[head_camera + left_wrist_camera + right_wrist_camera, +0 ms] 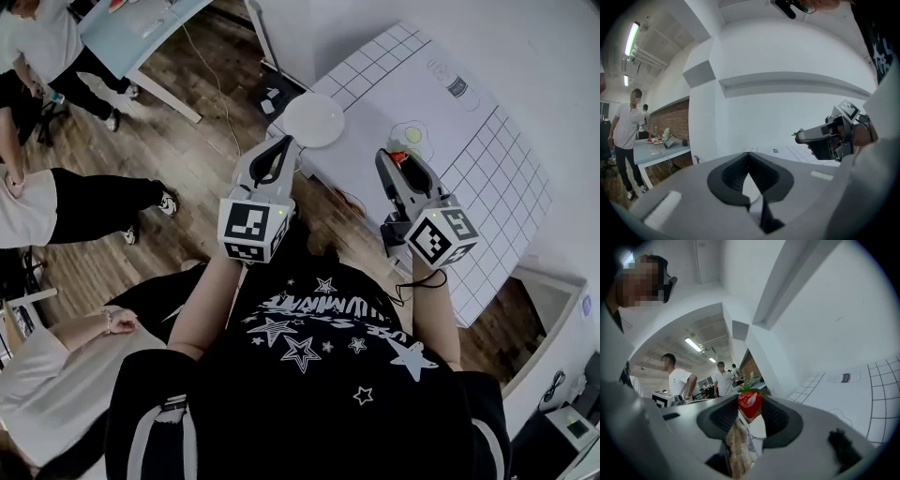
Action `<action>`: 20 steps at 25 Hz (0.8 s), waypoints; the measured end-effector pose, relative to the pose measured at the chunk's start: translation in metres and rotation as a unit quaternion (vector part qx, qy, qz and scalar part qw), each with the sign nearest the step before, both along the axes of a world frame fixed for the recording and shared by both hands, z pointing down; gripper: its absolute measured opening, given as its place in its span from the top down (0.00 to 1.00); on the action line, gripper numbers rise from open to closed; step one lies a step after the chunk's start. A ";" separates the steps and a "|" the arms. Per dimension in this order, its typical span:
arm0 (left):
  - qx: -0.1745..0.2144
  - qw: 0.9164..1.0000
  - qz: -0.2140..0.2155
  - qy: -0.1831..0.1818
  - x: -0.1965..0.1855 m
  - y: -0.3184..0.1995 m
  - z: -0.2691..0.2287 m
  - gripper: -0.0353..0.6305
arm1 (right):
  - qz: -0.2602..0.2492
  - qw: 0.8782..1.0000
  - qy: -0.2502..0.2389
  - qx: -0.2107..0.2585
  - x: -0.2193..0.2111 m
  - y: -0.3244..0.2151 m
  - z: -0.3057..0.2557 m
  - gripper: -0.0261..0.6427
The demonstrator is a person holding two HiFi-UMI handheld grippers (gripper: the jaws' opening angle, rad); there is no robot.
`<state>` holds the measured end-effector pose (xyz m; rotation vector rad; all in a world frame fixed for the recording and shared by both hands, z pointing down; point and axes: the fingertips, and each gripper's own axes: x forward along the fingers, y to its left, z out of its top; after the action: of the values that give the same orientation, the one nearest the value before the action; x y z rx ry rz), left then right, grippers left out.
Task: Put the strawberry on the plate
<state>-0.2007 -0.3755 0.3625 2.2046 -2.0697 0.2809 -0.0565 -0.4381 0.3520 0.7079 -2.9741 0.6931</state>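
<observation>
A red strawberry [749,401] with a green top sits pinched between the tips of my right gripper [750,405], which is shut on it. In the head view the strawberry [401,157] shows as a red spot at the right gripper [396,161], held in the air over the near edge of the white grid mat [487,159]. The white plate [312,120] lies at the mat's left corner, just beyond my left gripper [284,145]. The left gripper [749,155] is shut with nothing in it. From the left gripper view the right gripper [820,137] appears at the right, the strawberry [798,136] at its tip.
A fried egg [412,136] and a printed can picture [457,86] lie on the mat beyond the right gripper. People stand and sit on the wooden floor [187,159] to the left, near a blue table [141,33]. A white wall rises behind the mat.
</observation>
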 end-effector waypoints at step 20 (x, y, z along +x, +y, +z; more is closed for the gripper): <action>-0.095 0.994 0.019 0.041 -0.103 -0.082 0.087 0.93 | -0.041 0.989 0.126 -0.070 -0.137 -0.055 0.101 0.72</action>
<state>-0.3040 -0.4579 0.4496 2.1087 -1.8770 0.3684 -0.1940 -0.4929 0.4534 0.6100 -2.6797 0.7376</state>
